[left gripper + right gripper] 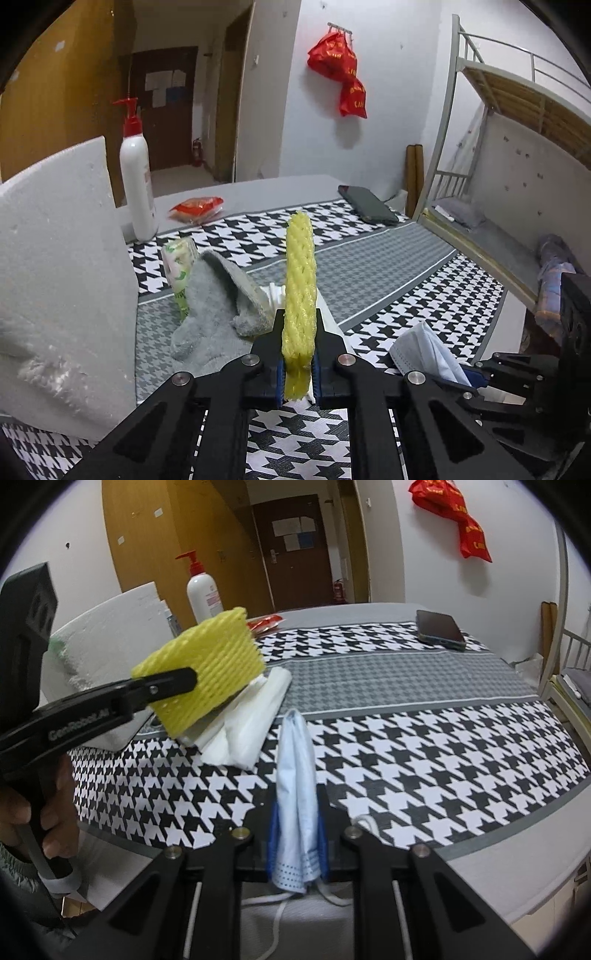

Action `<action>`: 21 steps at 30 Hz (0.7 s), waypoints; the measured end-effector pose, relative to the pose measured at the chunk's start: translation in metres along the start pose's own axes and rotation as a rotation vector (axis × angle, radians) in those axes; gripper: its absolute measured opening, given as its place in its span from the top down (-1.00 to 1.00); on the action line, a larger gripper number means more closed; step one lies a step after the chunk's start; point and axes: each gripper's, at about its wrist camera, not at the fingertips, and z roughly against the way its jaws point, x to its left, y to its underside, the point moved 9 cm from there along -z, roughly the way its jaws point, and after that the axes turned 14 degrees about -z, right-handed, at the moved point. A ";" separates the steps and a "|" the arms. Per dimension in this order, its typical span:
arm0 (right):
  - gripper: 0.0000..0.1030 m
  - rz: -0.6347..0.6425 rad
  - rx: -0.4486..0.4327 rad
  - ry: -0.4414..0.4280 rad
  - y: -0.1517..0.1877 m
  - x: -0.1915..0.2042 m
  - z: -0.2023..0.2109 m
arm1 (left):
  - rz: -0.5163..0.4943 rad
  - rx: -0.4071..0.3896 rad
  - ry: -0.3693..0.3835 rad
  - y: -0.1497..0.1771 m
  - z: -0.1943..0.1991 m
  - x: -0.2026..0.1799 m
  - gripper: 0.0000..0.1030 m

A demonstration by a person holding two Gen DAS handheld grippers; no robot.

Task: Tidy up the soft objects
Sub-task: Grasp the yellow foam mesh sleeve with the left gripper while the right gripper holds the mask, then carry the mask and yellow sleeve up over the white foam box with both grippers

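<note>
Left tongs (298,363) pinch yellow foam net (299,291); right tongs (297,843) pinch face mask (296,786).

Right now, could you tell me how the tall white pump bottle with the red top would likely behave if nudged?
The tall white pump bottle with the red top stands upright and narrow, so a push near its red pump would probably tip it. It looks like rigid plastic, unlikely to deform. How full it is cannot be seen, so its weight is uncertain. On its side, its round body might roll across the houndstooth cloth.

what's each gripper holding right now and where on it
The left gripper is shut on the yellow foam net, pinched flat near one end. The right gripper is shut on the folded blue face mask, clamped near its lower edge.
</note>
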 end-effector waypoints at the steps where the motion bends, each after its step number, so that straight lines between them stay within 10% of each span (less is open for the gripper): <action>1: 0.59 0.000 0.000 0.004 -0.001 0.000 0.000 | 0.000 -0.007 -0.001 -0.001 0.002 0.000 0.78; 21: 0.59 0.029 -0.112 0.031 -0.028 0.015 0.043 | -0.070 -0.120 -0.032 -0.025 0.059 -0.006 0.78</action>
